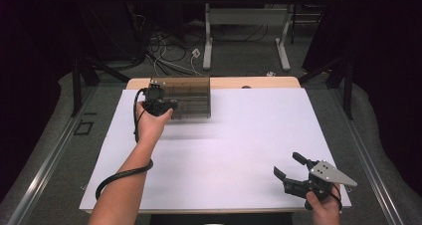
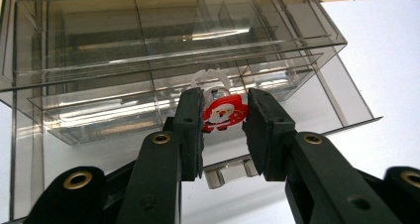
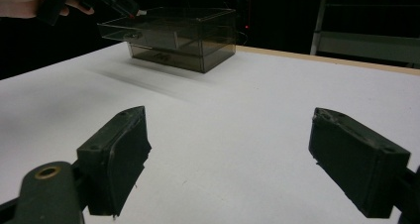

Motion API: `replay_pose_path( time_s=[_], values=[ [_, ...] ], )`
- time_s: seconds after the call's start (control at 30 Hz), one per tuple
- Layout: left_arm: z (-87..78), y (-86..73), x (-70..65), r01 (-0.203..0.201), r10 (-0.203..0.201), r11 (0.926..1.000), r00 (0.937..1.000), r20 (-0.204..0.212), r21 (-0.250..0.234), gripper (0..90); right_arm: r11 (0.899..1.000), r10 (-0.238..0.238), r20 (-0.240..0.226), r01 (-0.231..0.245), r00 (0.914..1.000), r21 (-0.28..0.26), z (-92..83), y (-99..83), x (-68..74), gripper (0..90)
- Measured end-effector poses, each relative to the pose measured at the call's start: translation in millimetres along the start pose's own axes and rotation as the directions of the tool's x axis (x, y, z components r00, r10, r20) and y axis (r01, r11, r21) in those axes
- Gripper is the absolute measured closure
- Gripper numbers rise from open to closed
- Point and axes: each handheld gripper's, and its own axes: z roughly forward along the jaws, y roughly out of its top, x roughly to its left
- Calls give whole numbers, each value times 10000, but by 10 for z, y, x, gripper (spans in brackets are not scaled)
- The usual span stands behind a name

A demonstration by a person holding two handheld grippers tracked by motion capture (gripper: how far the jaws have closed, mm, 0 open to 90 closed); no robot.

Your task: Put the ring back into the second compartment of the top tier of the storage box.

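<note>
Santa-shaped red and white charm (image 2: 224,114) with a clear plastic ring on top sits clamped between the pads of the left tool (image 2: 225,130), its jaws closed in on the small figure from both sides. It hangs just in front of a smoky transparent plastic organiser box (image 2: 148,60) with divided drawers, one drawer pulled partly out beneath the tool. The box stands at the far left of the white surface (image 1: 239,135). Well apart, near the front right corner, the right tool (image 1: 288,166) rests low in the person's hand, jaws spread wide with nothing between them.
</note>
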Motion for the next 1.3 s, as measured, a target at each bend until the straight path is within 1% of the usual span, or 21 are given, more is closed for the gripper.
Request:
replay_pose_path(
  time_s=[0.13, 0.2, 0.27, 0.5, 1.0, 1.13, 1.2, 1.3],
  values=[
    [41, -13, -2, 95, -95, 10000, 10000, -9, 8, 683, 10000, -7, 0, 7, 10000, -2, 0, 0, -1, 149],
    [59, -16, 3, 68, -69, 9999, 10000, 29, 90, 682, 10000, -26, -8, 26, 10000, 5, 0, 0, -1, 149],
    [78, -19, -1, 94, -94, 9999, 10000, -27, 103, 682, 10000, -19, -3, 19, 10000, 14, -1, 1, 1, 149],
    [127, -30, -18, 48, -48, 9998, 10000, 22, 170, 681, 10000, -16, -17, 16, 10000, 12, -1, 1, 1, 149],
    [152, -37, -16, -31, 31, 9998, 10000, -2, 178, 673, 10000, -3, -17, 3, 10000, -26, 9, -1, -10, 149],
    [159, -28, -15, -16, 15, 9998, 10000, 49, 183, 640, 10000, 27, -2, -27, 10000, -22, 14, -3, -13, 149],
    [158, -27, -12, -73, 72, 9999, 10000, 16, 114, 620, 10000, 25, -11, -25, 10000, -27, 14, -2, -14, 149],
    [148, -25, -5, -53, 53, 10000, 10000, 11, 32, 594, 10000, 34, 3, -34, 10000, 16, 10, -5, -17, 149]
  ],
)
